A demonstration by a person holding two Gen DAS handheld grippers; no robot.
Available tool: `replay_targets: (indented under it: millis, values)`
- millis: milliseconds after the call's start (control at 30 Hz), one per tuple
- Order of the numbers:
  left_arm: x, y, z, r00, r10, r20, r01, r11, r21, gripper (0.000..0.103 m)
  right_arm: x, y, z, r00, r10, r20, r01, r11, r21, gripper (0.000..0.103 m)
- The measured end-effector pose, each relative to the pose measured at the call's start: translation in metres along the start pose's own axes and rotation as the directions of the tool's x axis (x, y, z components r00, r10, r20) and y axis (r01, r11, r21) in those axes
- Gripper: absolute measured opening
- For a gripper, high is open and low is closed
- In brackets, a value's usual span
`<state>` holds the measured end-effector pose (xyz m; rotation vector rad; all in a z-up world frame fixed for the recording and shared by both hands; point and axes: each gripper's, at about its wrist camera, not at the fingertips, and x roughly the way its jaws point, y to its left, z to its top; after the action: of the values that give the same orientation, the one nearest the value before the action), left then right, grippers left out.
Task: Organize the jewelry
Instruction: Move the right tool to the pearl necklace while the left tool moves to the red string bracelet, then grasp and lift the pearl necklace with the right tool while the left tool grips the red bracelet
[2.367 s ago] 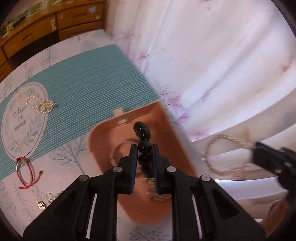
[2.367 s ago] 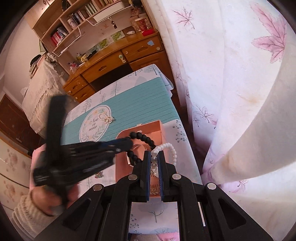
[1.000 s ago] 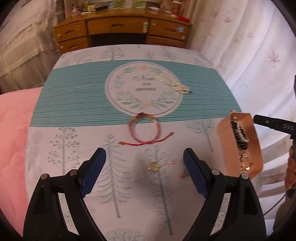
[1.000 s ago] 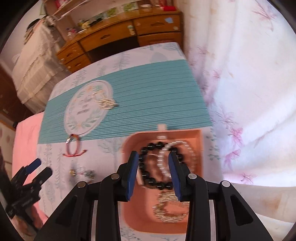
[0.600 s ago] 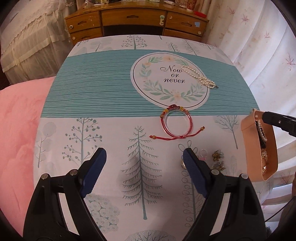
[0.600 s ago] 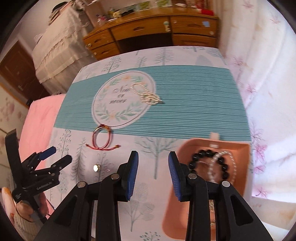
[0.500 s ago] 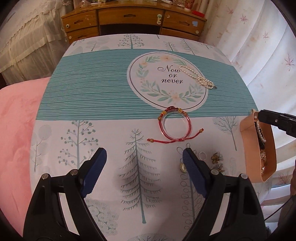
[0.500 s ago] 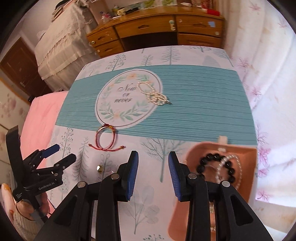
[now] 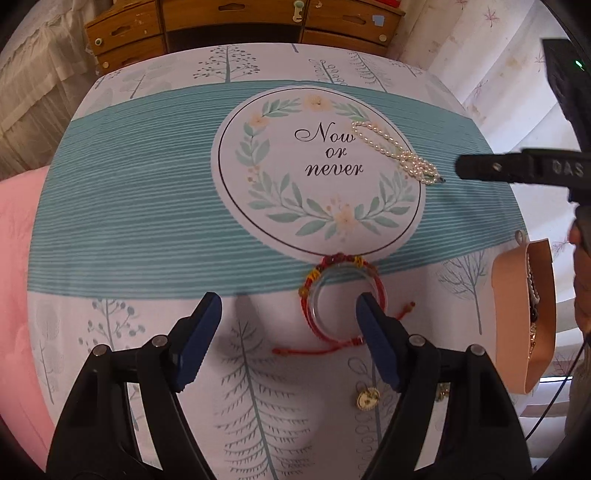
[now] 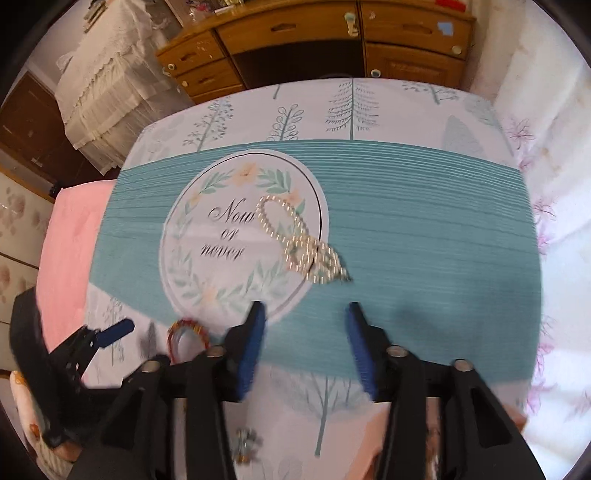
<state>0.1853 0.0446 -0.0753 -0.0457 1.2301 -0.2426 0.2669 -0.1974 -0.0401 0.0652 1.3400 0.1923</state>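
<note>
Both wrist cameras look steeply down at the worktop [image 9: 147, 206] toward the wooden dresser [image 10: 295, 33], sharing the pearl necklace [image 9: 397, 155].

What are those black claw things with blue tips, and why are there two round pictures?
Each claw is a grabbing tool that a person holds, one per hand, with a camera on it looking past its tips. One picture comes from the left tool, the other from the right tool. Both are open and hold nothing. On the tablecloth lie a pearl necklace, a red string bracelet and a small gold charm. The peach tray at the edge already has jewelry inside.
</note>
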Motion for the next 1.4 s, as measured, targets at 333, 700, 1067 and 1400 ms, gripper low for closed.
replay_targets:
  millis: [333, 700, 1067, 1400]
  values:
    - [0.021, -0.001, 0.015, 0.999, 0.008, -0.053, -0.007, 1.0, 0.017, 0.06, 0.059, 0.003, 0.048, 0.996, -0.06, -0.059, 0.054, 0.994, -0.098, 0.066]
    - [0.028, -0.012, 0.017, 0.997, 0.06, -0.057, -0.055, 0.995, 0.08, 0.059, 0.075, 0.025, 0.043, 0.983, -0.179, -0.027, 0.169, 0.962, -0.213, 0.027]
    - [0.025, -0.031, 0.012, 0.996, 0.048, -0.069, -0.039, 0.99, 0.135, 0.008, 0.05, 0.011, 0.017, 0.995, -0.101, -0.012, 0.098, 0.986, -0.134, 0.011]
    - [-0.011, -0.025, 0.001, 0.999, -0.053, 0.014, 0.052, 0.998, 0.041, 0.008, -0.029, 0.003, -0.013, 0.991, 0.077, 0.106, -0.07, 0.995, -0.072, 0.009]
